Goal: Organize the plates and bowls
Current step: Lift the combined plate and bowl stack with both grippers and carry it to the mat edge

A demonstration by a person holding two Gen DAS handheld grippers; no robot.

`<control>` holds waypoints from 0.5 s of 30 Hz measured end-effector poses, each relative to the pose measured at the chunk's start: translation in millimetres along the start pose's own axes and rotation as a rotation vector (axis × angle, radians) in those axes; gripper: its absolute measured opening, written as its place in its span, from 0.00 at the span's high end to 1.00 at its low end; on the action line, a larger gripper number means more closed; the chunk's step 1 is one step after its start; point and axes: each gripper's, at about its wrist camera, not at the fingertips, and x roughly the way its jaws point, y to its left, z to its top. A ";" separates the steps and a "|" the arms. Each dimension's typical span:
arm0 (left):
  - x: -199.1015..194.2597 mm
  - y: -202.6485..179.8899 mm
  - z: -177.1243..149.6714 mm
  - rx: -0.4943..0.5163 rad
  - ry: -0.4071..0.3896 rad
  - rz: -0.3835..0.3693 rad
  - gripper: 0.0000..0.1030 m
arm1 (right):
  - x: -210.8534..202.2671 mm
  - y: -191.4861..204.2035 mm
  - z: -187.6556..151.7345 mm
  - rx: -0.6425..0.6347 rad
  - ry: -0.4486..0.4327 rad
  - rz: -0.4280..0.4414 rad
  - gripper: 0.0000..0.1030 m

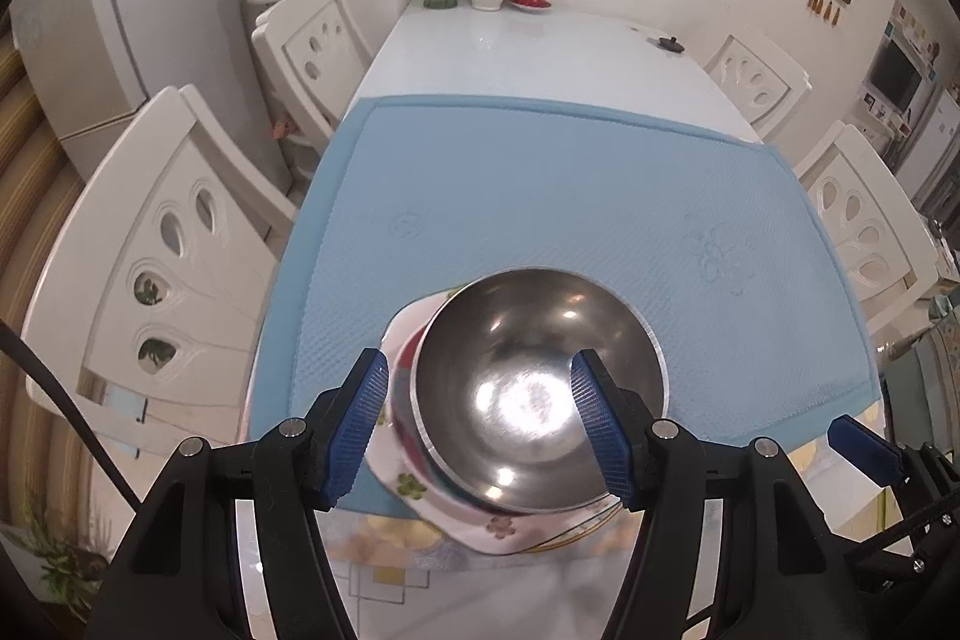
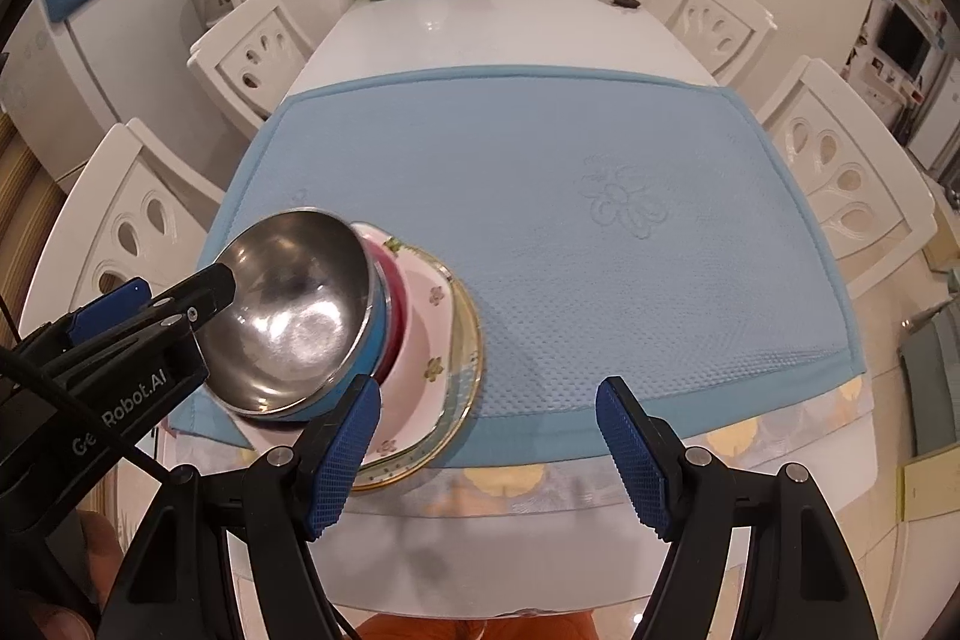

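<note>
bright indoor light, bowl glare, fisheye edges

Steel bowl – bare silver inside, blue outer wall. Bowl beneath it – deep red. Square plate – pink-white, small green and pink flowers. Round plate under it – pale green, gold rim. Mat – light blue, dotted weave, faint embossed flower. Table and chairs – glossy white. Gripper pads – dark blue, ribbed; arms black.
</note>
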 end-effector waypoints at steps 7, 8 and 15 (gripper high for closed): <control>-8.5 -34.0 8.8 0.114 -0.114 0.172 0.40 | -1.4 -16.0 13.6 -0.032 -0.022 -0.020 0.30; -10.4 -41.8 11.6 0.139 -0.135 0.206 0.40 | -2.3 -17.9 16.0 -0.042 -0.032 -0.026 0.30; -10.5 -73.3 29.8 0.161 -0.120 0.220 0.38 | -2.6 -55.0 51.0 -0.036 -0.055 -0.009 0.30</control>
